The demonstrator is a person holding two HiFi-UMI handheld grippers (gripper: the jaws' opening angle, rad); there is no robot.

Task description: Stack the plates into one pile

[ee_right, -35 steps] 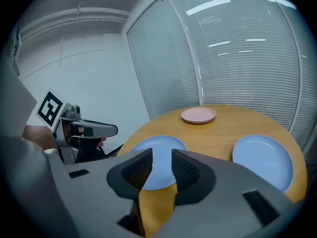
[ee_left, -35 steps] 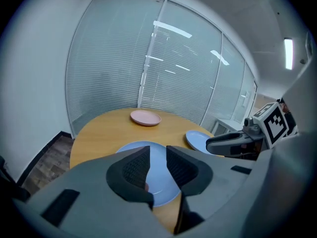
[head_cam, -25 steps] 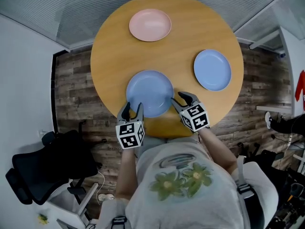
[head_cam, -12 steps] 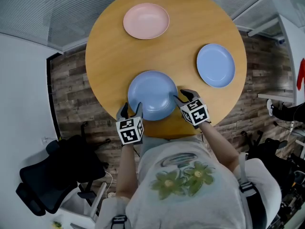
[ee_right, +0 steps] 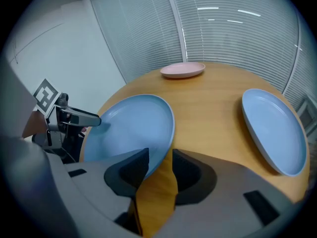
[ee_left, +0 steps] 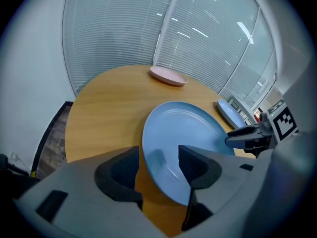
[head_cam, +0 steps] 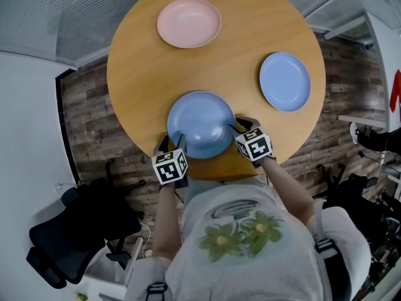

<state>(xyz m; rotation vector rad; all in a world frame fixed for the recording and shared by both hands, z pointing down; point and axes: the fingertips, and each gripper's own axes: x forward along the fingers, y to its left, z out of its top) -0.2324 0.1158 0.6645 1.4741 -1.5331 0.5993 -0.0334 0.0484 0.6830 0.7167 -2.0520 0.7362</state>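
Plates sit apart in three spots on the round wooden counter (head_cam: 250, 24), with no pile yet. The pale pink round plate (head_cam: 188, 22) lies at the far side. The right-hand light blue round plate (head_cam: 285, 81) lies alone near the counter's right rim, well apart from the others. The near light blue round plate (head_cam: 200, 123) lies at the front edge, right before the person, and that's where both tools are! The left hand-held gripper (head_cam: 174, 142) points steeply down at that plate's front-left rim. Its own view shows its jaws spread wide, having just been opening. The rim runs into the gap, one pad over the blue surface and the other out over bare wood, neither one pressing. The right hand-held gripper (head_cam: 237, 128) mirrors it at the front-right rim. Its jaws stand apart too, though with a narrower gap. The plate's edge slips in beside the inner pad, and a strip of wood shows between that edge and the outer pad, so there's no squeeze on the plate. From each gripper view you can spot the other tool's dark fingers and marker cube at the opposite side of the same plate. So this plate is bracketed left and right and flat in front of the person's pale flowered shirt (head_cam: 244, 243). Off the counter, a black office chair (head_cam: 69, 231) stands on the wood-plank floor (head_cam: 88, 118) at the lower left.
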